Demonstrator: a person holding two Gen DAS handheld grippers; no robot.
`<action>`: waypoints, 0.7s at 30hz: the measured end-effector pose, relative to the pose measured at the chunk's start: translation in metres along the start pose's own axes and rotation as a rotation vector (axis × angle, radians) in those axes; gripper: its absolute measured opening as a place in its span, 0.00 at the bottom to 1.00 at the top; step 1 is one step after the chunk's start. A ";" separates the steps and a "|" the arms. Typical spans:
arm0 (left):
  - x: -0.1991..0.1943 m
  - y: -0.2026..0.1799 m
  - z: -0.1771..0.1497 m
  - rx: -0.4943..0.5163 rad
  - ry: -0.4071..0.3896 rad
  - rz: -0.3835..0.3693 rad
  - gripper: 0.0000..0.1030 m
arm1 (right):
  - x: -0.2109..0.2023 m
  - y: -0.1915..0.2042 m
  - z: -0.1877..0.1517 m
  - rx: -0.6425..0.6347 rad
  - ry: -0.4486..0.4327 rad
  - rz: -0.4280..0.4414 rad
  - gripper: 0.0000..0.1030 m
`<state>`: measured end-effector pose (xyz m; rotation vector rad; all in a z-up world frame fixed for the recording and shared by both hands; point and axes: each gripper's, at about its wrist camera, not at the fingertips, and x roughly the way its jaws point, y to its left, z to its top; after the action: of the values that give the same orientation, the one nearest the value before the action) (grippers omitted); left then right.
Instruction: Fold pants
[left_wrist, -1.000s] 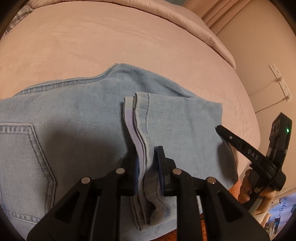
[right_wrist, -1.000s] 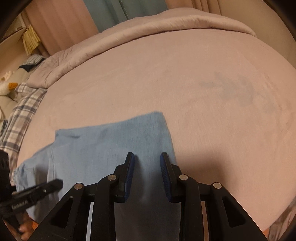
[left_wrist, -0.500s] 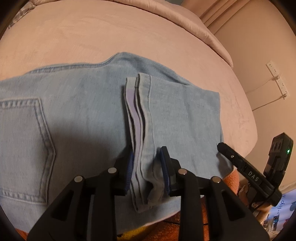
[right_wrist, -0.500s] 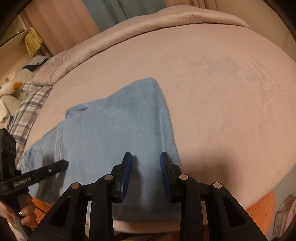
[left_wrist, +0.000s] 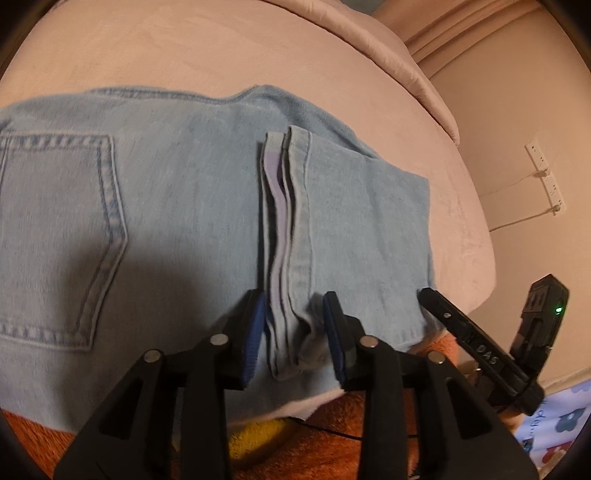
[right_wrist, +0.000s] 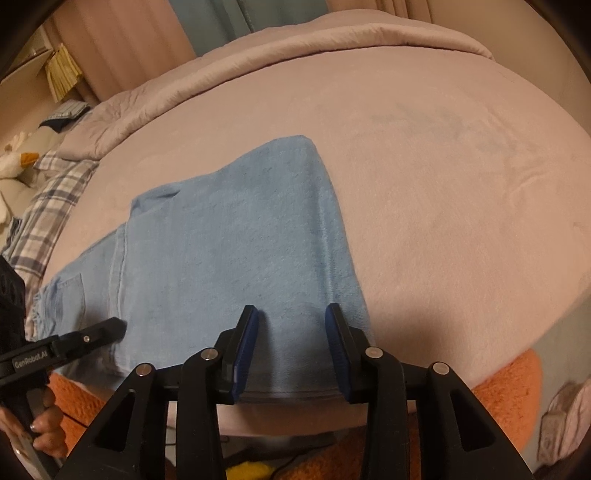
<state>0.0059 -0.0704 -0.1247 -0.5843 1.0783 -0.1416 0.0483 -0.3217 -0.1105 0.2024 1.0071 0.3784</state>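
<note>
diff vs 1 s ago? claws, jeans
The left claw let go: a second ago it was clamped on the stacked hems of the jeans; now it stands open around them. Both claws have pulled back toward the near bed edge, so more of the denim and the orange rug show. The right claw was open throughout, holding nothing. The jeans lie folded flat on the bed as before.

One pair of jeans (left_wrist: 207, 206); two grippers (left_wrist: 293, 325) (right_wrist: 291, 332); one bed (right_wrist: 443, 184)

Pink plush bedspread (right_wrist: 443, 184), rumpled quilt (right_wrist: 295, 48) along far edge; plaid pillow (right_wrist: 48, 206) at left corner; orange shaggy rug (right_wrist: 509, 387) below near edge.
</note>
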 end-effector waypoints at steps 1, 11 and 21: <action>-0.001 -0.001 0.000 -0.005 0.008 -0.010 0.39 | 0.000 0.001 0.000 -0.004 -0.001 -0.003 0.38; -0.043 -0.014 -0.003 0.013 -0.114 0.026 0.72 | -0.002 0.011 0.001 -0.029 -0.008 0.003 0.54; -0.107 0.001 0.001 -0.028 -0.384 0.154 0.97 | -0.027 0.033 0.019 -0.062 -0.131 0.000 0.85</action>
<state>-0.0449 -0.0277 -0.0408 -0.5253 0.7487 0.1176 0.0441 -0.3019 -0.0685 0.1691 0.8650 0.3908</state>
